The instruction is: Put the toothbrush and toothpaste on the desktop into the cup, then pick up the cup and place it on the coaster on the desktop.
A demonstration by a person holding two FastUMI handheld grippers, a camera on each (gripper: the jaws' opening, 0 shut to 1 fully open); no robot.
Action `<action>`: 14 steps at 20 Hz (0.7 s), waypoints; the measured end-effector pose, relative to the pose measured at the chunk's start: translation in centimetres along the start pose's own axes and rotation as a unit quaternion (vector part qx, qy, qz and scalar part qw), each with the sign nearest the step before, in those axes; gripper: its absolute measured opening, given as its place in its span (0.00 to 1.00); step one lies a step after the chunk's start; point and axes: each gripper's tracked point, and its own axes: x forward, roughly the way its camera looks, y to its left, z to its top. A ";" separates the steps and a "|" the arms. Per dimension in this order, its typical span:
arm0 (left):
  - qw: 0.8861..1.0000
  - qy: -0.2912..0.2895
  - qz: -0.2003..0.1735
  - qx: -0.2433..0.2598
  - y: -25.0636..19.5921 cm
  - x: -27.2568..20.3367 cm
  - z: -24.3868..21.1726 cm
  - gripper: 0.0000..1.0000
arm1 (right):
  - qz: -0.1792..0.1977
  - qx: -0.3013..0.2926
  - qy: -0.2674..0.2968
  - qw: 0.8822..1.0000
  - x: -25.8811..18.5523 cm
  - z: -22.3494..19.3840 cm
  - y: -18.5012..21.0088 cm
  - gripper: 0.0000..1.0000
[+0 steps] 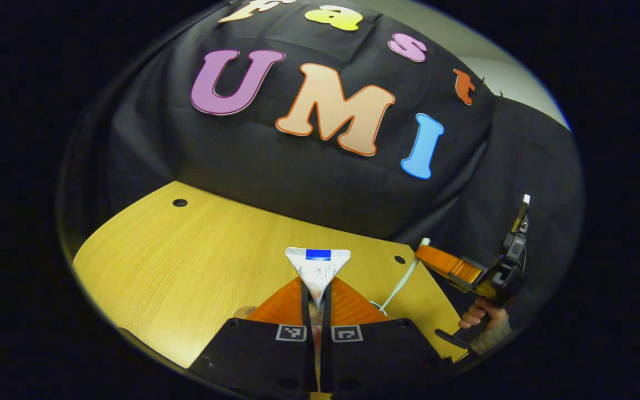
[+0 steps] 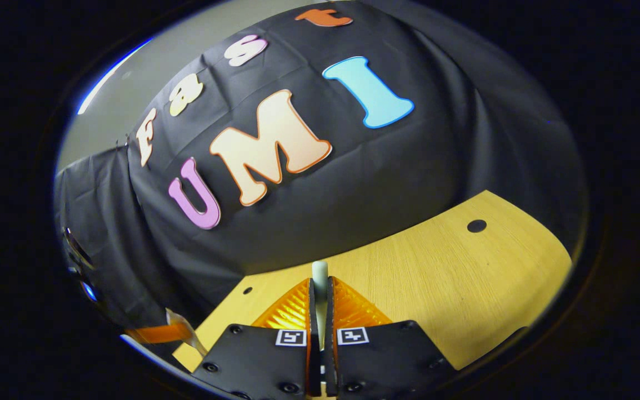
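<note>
orange left gripper (image 1: 318, 294) clamps toothpaste (image 1: 318, 265), right gripper (image 2: 320, 303) clamps toothbrush (image 2: 320, 278)

Wooden tabletop (image 1: 186, 266) with round holes (image 1: 179, 203) is being seen lying bare; black cloth wall (image 2: 409, 183) is being draped behind it.

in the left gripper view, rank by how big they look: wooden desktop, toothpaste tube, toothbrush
1. Yellow wooden desktop, largest.
2. White toothpaste tube with blue stripe; nearness inflates it.
3. Thin white toothbrush, smallest, held farther off.
</note>
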 end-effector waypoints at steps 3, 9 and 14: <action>0.999 -0.043 -0.013 -0.005 -1.6 1.0 1.8 0.02 | 0.017 -0.033 -0.006 0.999 0.8 -1.9 0.7 0.05; 0.993 -0.100 -0.061 -0.020 -5.2 3.1 3.7 0.01 | 0.030 -0.031 0.036 0.998 0.5 -5.8 0.3 0.11; 0.991 -0.108 -0.070 -0.034 -6.1 4.2 2.5 0.02 | 0.023 0.001 0.021 1.000 -2.0 -3.2 -2.3 0.41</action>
